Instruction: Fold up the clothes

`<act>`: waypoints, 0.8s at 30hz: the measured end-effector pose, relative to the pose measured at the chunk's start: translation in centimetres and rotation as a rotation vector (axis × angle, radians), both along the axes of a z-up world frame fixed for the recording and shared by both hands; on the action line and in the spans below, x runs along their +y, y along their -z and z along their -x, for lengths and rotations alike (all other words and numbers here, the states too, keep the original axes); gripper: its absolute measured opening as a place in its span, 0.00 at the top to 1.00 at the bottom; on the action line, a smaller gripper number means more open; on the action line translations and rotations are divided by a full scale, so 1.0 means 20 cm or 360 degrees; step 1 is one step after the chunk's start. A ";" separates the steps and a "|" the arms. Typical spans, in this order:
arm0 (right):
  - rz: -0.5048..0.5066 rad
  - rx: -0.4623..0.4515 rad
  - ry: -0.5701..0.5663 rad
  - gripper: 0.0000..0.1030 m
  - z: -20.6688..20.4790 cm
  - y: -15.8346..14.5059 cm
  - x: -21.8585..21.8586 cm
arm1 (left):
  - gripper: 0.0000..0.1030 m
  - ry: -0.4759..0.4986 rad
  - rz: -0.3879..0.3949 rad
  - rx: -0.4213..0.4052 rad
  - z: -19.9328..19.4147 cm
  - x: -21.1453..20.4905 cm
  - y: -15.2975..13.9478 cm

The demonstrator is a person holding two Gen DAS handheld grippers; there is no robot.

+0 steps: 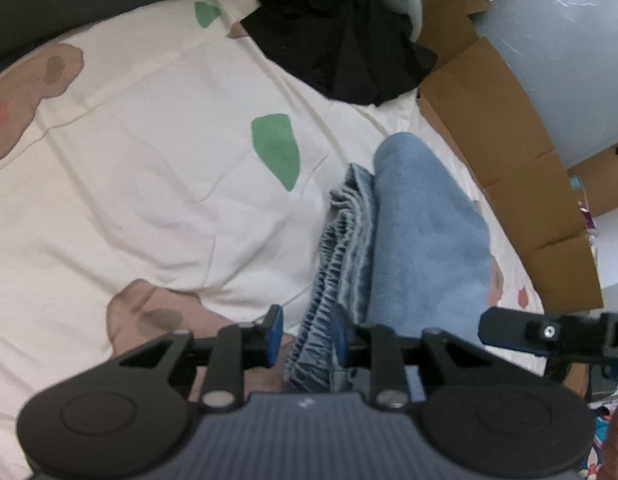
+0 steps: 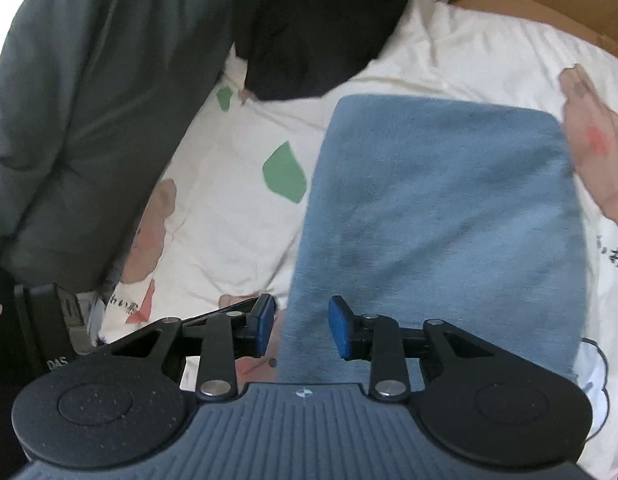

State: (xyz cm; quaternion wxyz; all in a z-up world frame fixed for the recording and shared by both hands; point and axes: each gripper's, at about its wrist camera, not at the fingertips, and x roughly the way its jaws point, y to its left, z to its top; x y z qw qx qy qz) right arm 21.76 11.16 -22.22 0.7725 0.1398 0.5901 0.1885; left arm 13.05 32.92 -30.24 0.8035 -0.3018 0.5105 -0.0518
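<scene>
A folded light-blue denim garment (image 1: 425,240) lies on a cream bedsheet (image 1: 149,180) printed with green and pink shapes. Its gathered elastic waistband (image 1: 341,240) runs along the left side of the fold and passes between the blue pads of my left gripper (image 1: 308,336). The jaws stand partly apart and the left pad is clear of the cloth. In the right wrist view the same garment (image 2: 441,208) is a smooth blue rectangle. My right gripper (image 2: 302,326) hovers over its near left edge, jaws apart, pads not pressing the fabric.
A crumpled black garment (image 1: 341,40) lies at the far end of the bed (image 2: 317,40). Cardboard boxes (image 1: 509,140) line the bed's right side. A grey-green padded cover (image 2: 89,120) fills the left. A black part of the other gripper (image 1: 549,332) shows at the right.
</scene>
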 end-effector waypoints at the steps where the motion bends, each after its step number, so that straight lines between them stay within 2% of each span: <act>1: 0.0007 -0.0002 0.0025 0.64 0.01 0.01 -0.04 | 0.54 0.0011 0.0017 -0.0012 0.01 -0.01 -0.01; 2: 0.0020 -0.0003 0.0054 0.64 0.02 0.01 -0.09 | 0.49 0.0021 0.0033 -0.0023 0.02 -0.02 -0.02; 6: 0.0111 -0.0009 0.0220 0.64 0.05 0.05 -0.30 | 0.41 0.0096 0.0094 -0.0034 0.04 -0.07 -0.02; 12: 0.0171 0.0009 0.0477 0.64 0.15 0.11 -0.62 | 0.41 0.0166 0.0193 0.0077 0.06 -0.15 0.07; 13: 0.0181 0.0013 0.0496 0.64 0.17 0.13 -0.65 | 0.44 0.0178 0.0209 0.0089 0.07 -0.16 0.09; 14: 0.0192 0.0019 0.0511 0.64 0.18 0.15 -0.68 | 0.53 0.0188 0.0221 0.0097 0.07 -0.17 0.10; 17: 0.0210 0.0041 0.0539 0.64 0.22 0.23 -0.71 | 0.64 0.0176 0.0208 0.0106 0.10 -0.20 0.13; 19: 0.0225 0.0086 0.0536 0.64 0.23 0.31 -0.69 | 0.71 0.0206 0.0168 0.0075 0.11 -0.20 0.12; 21: 0.0239 0.0101 0.0525 0.64 0.26 0.36 -0.65 | 0.78 0.0192 0.0197 0.0068 0.14 -0.18 0.11; 22: 0.0241 0.0096 0.0516 0.65 0.26 0.36 -0.63 | 0.85 0.0188 0.0213 0.0073 0.15 -0.16 0.11; 24: 0.0231 0.0096 0.0503 0.65 0.28 0.37 -0.60 | 0.85 0.0179 0.0212 0.0088 0.16 -0.15 0.11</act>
